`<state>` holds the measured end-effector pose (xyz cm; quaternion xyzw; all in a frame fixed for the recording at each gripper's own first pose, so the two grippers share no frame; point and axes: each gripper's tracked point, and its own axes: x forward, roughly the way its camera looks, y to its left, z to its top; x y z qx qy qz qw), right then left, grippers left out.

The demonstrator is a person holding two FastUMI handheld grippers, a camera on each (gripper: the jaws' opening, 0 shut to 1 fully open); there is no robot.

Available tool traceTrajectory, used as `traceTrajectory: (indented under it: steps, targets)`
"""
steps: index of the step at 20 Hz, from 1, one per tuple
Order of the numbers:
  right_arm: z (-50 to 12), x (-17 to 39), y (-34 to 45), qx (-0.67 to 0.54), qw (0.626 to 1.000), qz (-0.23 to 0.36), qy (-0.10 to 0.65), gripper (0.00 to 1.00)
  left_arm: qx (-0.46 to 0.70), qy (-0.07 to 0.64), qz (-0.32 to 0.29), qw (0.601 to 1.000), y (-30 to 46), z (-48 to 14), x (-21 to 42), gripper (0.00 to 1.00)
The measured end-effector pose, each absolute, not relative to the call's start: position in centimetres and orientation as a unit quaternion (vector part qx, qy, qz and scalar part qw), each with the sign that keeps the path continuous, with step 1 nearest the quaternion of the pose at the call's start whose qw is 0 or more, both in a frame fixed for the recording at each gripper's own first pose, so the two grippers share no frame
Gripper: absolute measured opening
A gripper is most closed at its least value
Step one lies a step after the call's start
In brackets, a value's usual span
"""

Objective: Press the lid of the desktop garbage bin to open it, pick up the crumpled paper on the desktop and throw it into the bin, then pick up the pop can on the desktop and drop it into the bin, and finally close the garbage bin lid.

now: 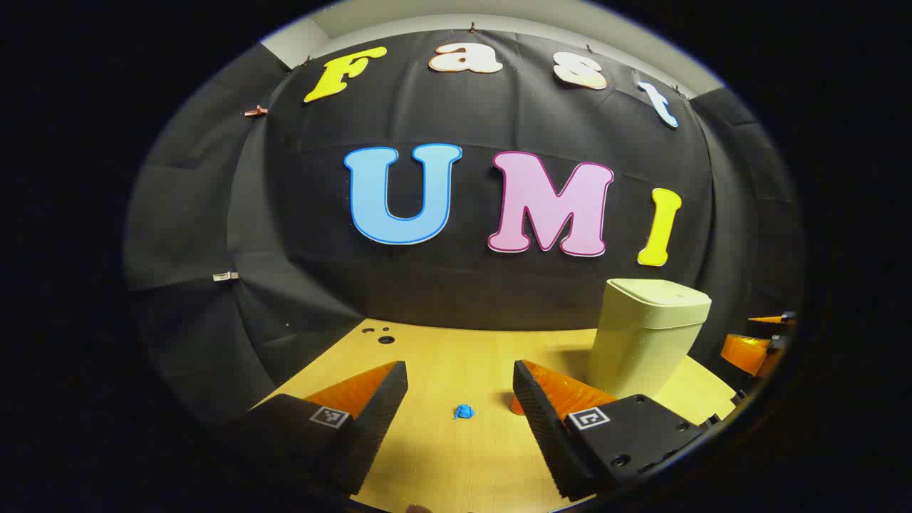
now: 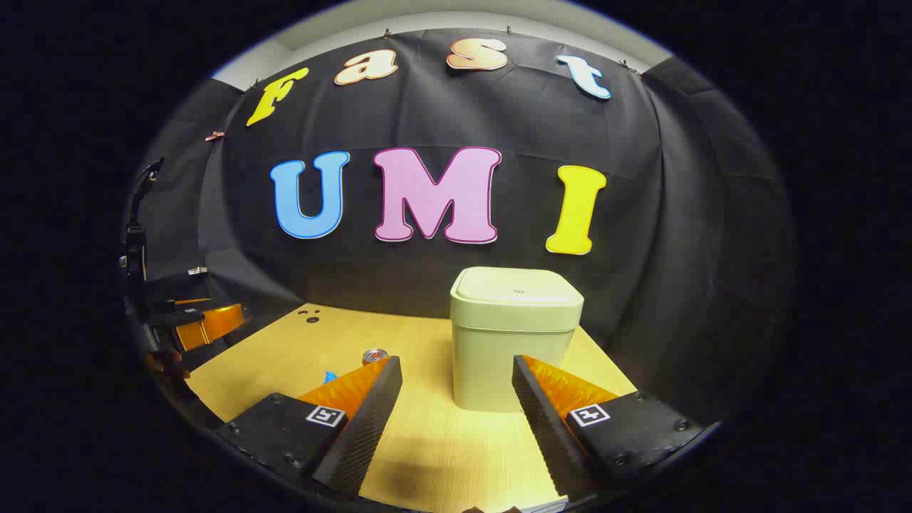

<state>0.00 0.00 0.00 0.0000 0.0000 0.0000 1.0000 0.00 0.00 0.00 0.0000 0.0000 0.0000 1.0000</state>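
Both claws are hovering low over the wooden desk [image 2: 442, 442] with the pale garbage bin [image 2: 514, 335] standing shut, its lid [image 2: 516, 286] flat and unpressed (the opening step appears not yet done). In the right gripper view the right claw [image 2: 456, 399] is gaping wide and holding nothing, the bin rising straight ahead at 12 o'clock. The pop can [image 2: 375, 355] is peeking over that claw's 10 o'clock finger, a scrap of blue just beside it. In the left gripper view the left claw [image 1: 459, 402] is likewise spread apart and empty, the blue crumpled paper [image 1: 464, 411] lying on the desk between its fingers, the bin at 2 o'clock. The next move is probably calling for the right claw to rise and push down on the lid.
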Motion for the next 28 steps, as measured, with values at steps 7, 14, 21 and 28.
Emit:
traceTrajectory:
  steps: [7, 14, 21, 28]
  targets:
    - [0.2, 1.3, -1.0, 0.003, 1.000, 0.002, -0.003, 0.98, 0.012, 0.008, -0.021, 1.000, -2.9, -0.8, 0.3, 0.96]
    - [0.1, 4.0, -2.8, 0.012, 1.000, 0.024, -0.006, 0.98, 0.013, 0.015, -0.007, 1.000, -5.0, -1.1, 1.2, 0.95]
    - [-1.0, 5.5, -4.2, 0.023, 0.998, 0.057, 0.011, 0.98, -0.001, 0.028, 0.030, 0.999, -5.9, -1.9, 1.3, 0.95]
    - [-1.1, 6.7, -4.4, 0.020, 0.999, 0.034, 0.023, 0.98, 0.007, 0.041, -0.011, 0.999, -7.4, -2.5, 2.2, 0.96]
